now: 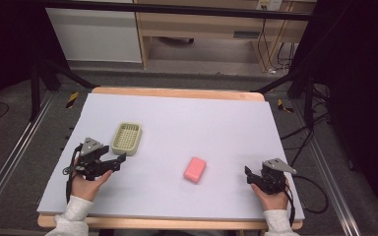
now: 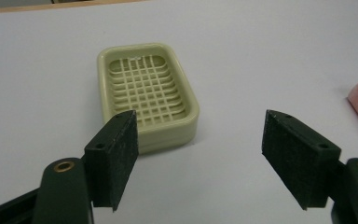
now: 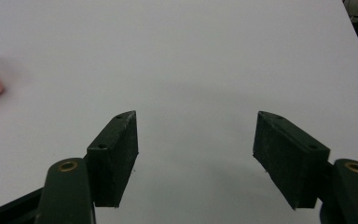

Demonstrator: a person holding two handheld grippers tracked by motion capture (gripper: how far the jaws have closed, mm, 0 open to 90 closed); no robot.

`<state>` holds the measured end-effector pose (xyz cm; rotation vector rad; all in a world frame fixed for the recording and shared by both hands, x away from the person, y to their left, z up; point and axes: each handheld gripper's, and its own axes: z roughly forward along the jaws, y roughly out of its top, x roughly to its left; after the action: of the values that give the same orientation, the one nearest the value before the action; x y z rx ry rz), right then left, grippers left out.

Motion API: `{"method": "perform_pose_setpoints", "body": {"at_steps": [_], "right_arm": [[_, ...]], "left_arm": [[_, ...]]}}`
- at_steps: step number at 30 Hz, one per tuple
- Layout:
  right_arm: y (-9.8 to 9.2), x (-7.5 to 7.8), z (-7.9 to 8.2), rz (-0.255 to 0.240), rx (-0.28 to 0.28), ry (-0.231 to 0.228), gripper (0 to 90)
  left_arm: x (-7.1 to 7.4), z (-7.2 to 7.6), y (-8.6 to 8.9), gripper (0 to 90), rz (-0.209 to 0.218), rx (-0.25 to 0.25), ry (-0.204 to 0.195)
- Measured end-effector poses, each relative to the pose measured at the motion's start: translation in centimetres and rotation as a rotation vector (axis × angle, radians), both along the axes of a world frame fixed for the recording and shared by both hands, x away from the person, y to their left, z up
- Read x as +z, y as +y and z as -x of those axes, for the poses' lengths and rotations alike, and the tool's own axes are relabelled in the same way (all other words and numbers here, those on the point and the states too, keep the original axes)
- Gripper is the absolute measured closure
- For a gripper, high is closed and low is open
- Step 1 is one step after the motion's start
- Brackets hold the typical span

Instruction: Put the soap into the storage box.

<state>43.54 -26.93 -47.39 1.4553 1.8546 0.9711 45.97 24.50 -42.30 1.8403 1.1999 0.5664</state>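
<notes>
Dark curtains are hanging at both sides of the room, and pale wooden furniture with a white panel (image 1: 94,34) is standing on the grey floor beyond the table, with cables trailing at the far right. Filling the middle of the high view is a wooden table covered by a large pale lilac-grey sheet (image 1: 202,118), its wooden edge showing at the far and near sides.

Taking the pale green plastic soap dish with a gridded floor (image 1: 127,138) as the landmark: it is lying flat on the sheet's left half. A pink rounded bar of soap (image 1: 195,169) is lying to the dish's right and nearer the person, well apart from it.

Just near-left of the dish, the left gripper (image 1: 119,161) is hovering in a white-sleeved hand, its jaws standing well apart with nothing between them; in the left gripper view the dish (image 2: 147,95) is sitting just beyond the left pad, untouched. Far to the dish's right, past the soap, the right gripper (image 1: 249,173) is waiting with jaws spread wide over bare sheet, gripping nothing.
</notes>
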Motion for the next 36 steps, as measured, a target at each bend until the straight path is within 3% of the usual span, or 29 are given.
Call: {"method": "perform_pose_setpoints", "body": {"at_steps": [6, 24, 36], "right_arm": [[0.1, 0.0, 0.0, 0.001, 0.006, -0.003, 31.7], [0.3, -0.2, 0.1, 0.016, 0.018, 0.001, 33.7], [0.5, -0.2, 0.3, 0.016, 0.026, 0.0, 34.7]], "left_arm": [[0.3, -0.2, -1.5, 26.3, 0.002, -0.029, -0.008], [0.9, -0.6, -3.2, 26.3, -0.003, -0.055, -0.004], [1.2, -0.9, -5.3, 26.1, 0.005, -0.093, -0.004]]}}
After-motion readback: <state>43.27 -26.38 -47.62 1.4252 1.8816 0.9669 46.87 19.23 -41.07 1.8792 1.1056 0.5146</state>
